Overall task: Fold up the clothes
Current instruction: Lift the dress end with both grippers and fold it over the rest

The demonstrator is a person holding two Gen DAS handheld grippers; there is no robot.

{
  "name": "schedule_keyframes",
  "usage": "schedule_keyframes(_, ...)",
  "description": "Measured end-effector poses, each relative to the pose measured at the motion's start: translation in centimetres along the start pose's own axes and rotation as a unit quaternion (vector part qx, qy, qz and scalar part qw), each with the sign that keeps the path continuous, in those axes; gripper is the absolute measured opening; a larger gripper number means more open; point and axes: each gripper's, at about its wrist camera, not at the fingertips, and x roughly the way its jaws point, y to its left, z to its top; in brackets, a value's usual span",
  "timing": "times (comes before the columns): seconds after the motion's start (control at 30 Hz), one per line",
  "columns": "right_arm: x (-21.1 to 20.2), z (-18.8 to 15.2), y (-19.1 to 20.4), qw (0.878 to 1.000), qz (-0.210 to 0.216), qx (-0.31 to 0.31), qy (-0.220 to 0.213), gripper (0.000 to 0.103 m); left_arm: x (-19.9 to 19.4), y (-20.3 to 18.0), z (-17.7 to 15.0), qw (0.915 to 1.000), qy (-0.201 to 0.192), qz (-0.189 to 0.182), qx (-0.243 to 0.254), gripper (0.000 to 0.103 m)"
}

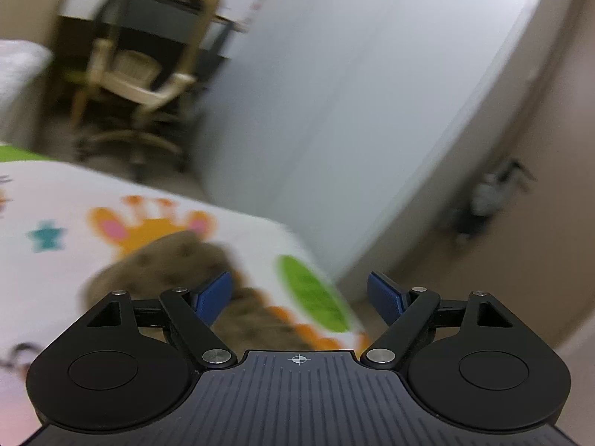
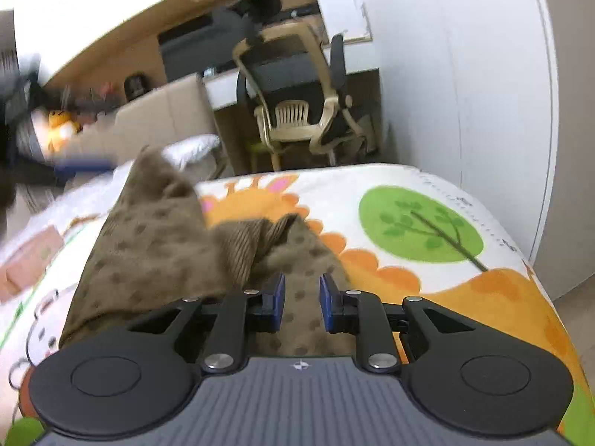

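Note:
A brown dotted garment [image 2: 156,245] with a ribbed cuff [image 2: 249,245] lies bunched on the printed bed cover [image 2: 420,223]; one corner stands up in a peak at the left. My right gripper [image 2: 302,303] sits low over it with the jaws narrow, and dotted cloth fills the gap between the blue pads [image 2: 277,297]. In the left wrist view the same garment [image 1: 174,260] lies below and to the left. My left gripper [image 1: 299,297] stands wide open above the bed's corner with nothing between its pads [image 1: 214,297].
A beige office chair [image 2: 297,104] and a desk [image 2: 230,85] stand beyond the bed. A white wardrobe [image 2: 465,74] lines the right side. The bed's corner [image 1: 316,282] drops off to the floor [image 1: 483,278]. A blurred dark shape with a blue streak [image 2: 85,165] crosses the left edge.

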Motion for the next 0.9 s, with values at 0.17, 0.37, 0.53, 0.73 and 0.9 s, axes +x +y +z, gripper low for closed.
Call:
schedule_keyframes(0.17,-0.7,2.3,1.1,0.994,0.103,0.018,-0.033,0.076,-3.1,5.3,-2.7,0.9971,-0.017,0.044,-0.061,0.086)
schedule_keyframes(0.37,3.7,1.6,5.1,0.989,0.145,-0.016,0.035,0.091,-3.6,11.0,-6.1,0.9858,0.005,0.003,-0.168,0.086)
schedule_keyframes(0.53,6.4,1.0,6.6,0.973,0.206,-0.005,0.105,0.050,-2.4,10.7,-7.4,0.9824,0.026,-0.024,-0.183,0.075)
schedule_keyframes(0.73,2.6,3.6,4.4,0.985,0.170,-0.005,0.036,0.027,-1.4,7.1,-5.8,0.9890,0.027,-0.048,-0.137,0.075)
schedule_keyframes(0.9,1.3,4.5,-0.5,0.996,0.080,0.011,0.030,0.027,1.7,2.5,-4.2,0.9925,0.039,-0.087,-0.077,0.077)
